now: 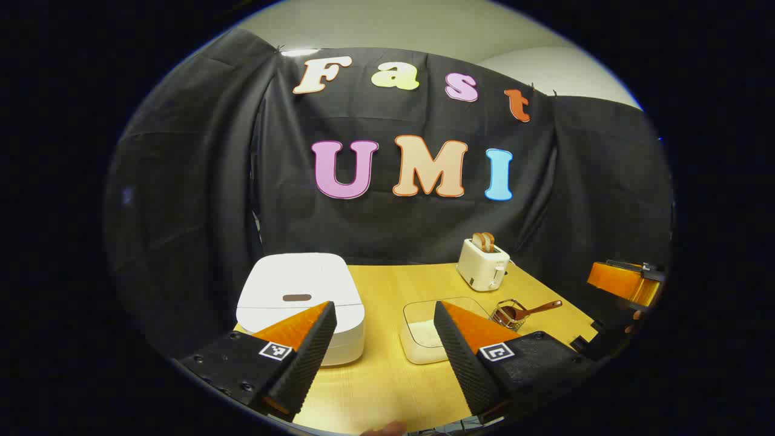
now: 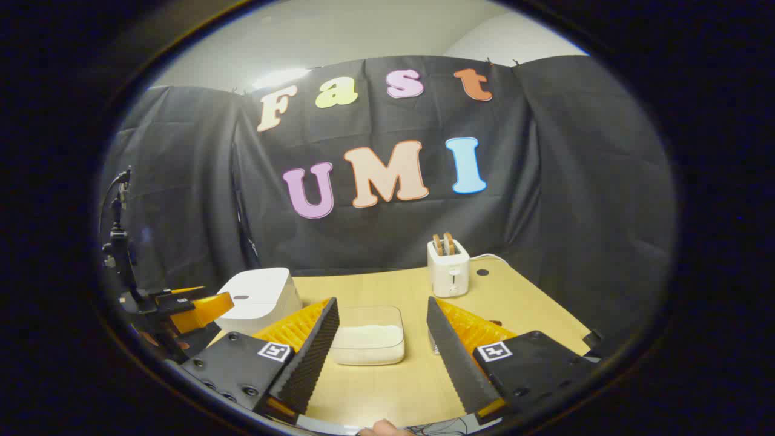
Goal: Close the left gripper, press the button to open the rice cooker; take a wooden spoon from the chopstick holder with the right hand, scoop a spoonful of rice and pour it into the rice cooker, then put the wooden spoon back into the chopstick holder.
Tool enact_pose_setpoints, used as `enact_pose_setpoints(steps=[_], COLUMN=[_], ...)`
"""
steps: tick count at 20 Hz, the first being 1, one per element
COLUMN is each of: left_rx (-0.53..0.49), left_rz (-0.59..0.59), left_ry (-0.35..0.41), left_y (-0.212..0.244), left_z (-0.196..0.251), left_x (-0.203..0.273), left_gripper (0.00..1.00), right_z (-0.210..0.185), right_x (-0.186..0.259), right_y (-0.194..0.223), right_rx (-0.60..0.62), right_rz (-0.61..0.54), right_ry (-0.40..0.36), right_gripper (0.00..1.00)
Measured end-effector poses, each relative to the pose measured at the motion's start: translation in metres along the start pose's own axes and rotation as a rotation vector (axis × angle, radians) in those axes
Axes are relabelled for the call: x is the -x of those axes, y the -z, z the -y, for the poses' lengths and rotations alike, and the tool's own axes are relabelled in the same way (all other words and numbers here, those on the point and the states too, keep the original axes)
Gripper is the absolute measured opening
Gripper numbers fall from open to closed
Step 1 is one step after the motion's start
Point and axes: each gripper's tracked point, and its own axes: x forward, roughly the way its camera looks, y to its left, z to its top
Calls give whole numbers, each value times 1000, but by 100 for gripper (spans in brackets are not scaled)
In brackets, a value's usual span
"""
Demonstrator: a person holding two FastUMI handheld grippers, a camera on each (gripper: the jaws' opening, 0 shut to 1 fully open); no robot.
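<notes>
The white rice cooker (image 1: 300, 303) stands at the table's left with its lid down; a dark oval button (image 1: 296, 298) shows on top. My left gripper (image 1: 383, 309) hovers open in front of it, nothing between its fingers. A wire chopstick holder (image 1: 506, 316) holds the wooden spoon (image 1: 536, 310), handle leaning right. A clear box of rice (image 1: 427, 333) sits between cooker and holder. In the right gripper view my right gripper (image 2: 381, 306) is open and empty, facing the rice box (image 2: 369, 342), with the cooker (image 2: 260, 297) to its left. The holder is mostly hidden behind its right finger.
A white toaster (image 1: 482, 264) with bread slices stands at the back of the wooden table (image 1: 387, 375), also the toaster (image 2: 448, 266) in the right gripper view. The other gripper (image 1: 623, 281) hangs off the table's right edge. Black cloth walls close in behind and beside.
</notes>
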Motion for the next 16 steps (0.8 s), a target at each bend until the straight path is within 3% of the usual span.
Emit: enact_pose_setpoints(steps=[6, 16], left_rx=[23, 20], left_rz=[-9, -9], left_ry=[-31, -73], left_y=[5, 1], left_z=[-9, -27], left_x=[-2, -10], left_gripper=[96, 96], right_z=[13, 25], right_x=[-1, -15], right_y=[-1, 1], right_rx=[-9, -10], right_rz=[4, -4], right_ry=[17, 22], right_gripper=[99, 98])
